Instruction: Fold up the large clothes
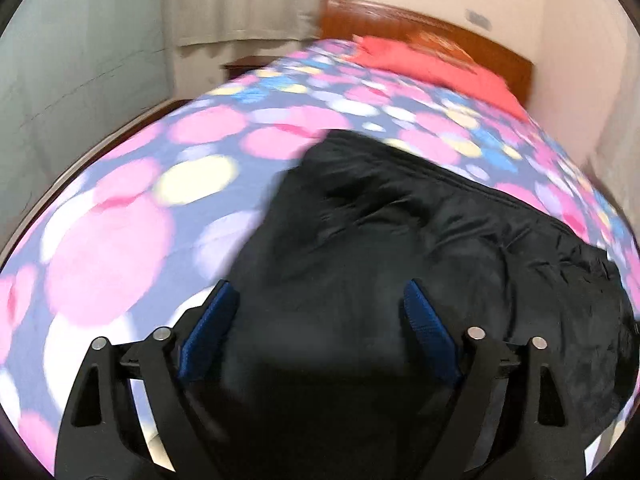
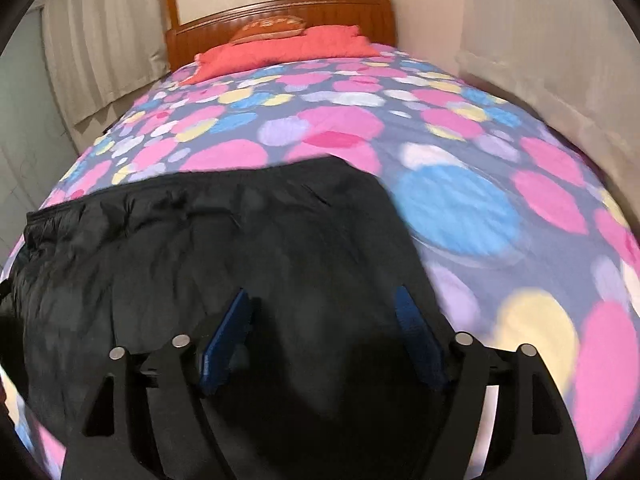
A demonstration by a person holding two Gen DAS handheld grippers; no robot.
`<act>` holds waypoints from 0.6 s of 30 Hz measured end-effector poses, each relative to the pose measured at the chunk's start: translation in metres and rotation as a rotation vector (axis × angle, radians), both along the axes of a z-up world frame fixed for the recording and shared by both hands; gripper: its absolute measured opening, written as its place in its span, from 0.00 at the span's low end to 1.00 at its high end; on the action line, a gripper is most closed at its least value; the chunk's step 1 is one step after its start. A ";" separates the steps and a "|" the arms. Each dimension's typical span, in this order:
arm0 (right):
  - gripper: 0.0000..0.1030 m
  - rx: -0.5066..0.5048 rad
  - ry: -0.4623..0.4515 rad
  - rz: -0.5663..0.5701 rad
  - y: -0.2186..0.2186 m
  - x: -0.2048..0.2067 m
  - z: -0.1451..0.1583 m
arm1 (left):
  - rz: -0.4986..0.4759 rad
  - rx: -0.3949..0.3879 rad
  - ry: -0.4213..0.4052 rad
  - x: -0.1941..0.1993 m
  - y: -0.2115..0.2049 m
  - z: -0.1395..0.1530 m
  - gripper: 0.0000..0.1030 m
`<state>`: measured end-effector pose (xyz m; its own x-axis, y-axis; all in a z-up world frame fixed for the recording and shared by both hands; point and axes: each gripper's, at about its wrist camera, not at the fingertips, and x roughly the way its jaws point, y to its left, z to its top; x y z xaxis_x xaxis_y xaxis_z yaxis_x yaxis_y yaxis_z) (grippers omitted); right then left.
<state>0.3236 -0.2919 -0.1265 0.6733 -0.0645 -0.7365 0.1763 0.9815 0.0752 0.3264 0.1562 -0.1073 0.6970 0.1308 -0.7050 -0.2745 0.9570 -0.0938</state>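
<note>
A large black garment [image 1: 400,232] lies spread and wrinkled on a bed with a dotted pink, blue and yellow cover [image 1: 120,240]. In the left wrist view my left gripper [image 1: 320,292] hangs over the garment's left part, jaws wide apart, blue pads [image 1: 208,328] bare. In the right wrist view the same garment [image 2: 220,240] fills the lower left, its far right corner near the middle. My right gripper [image 2: 322,296] hovers over that right part, jaws wide, nothing pinched between the pads [image 2: 416,332].
A red pillow [image 2: 280,50] and an orange cushion [image 2: 272,26] lie against the wooden headboard [image 2: 300,8] at the far end. Curtains [image 2: 100,40] hang along the bed's left side; a pale wall [image 2: 540,60] runs close along its right side.
</note>
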 end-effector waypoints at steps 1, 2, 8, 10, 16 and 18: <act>0.73 0.014 -0.005 -0.012 -0.006 -0.012 0.000 | 0.037 -0.005 -0.008 -0.012 0.007 0.000 0.86; 0.73 0.039 -0.006 -0.030 -0.015 -0.028 -0.002 | 0.083 -0.023 -0.011 -0.029 0.018 -0.004 0.86; 0.74 0.263 0.050 -0.105 -0.040 -0.081 -0.035 | 0.177 -0.327 0.022 -0.085 0.056 -0.042 0.89; 0.74 0.342 0.069 -0.107 -0.039 -0.081 -0.047 | 0.166 -0.402 0.031 -0.086 0.053 -0.050 0.94; 0.75 0.467 0.025 -0.157 -0.034 -0.062 -0.057 | 0.156 -0.393 0.025 -0.064 0.042 -0.057 0.97; 0.74 0.483 0.021 -0.180 -0.035 -0.057 -0.060 | 0.169 -0.400 0.017 -0.055 0.043 -0.059 0.97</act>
<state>0.2663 -0.3264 -0.1868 0.6673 0.1733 -0.7243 0.3457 0.7894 0.5074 0.2713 0.1991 -0.1664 0.6768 -0.0437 -0.7348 -0.4291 0.7877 -0.4421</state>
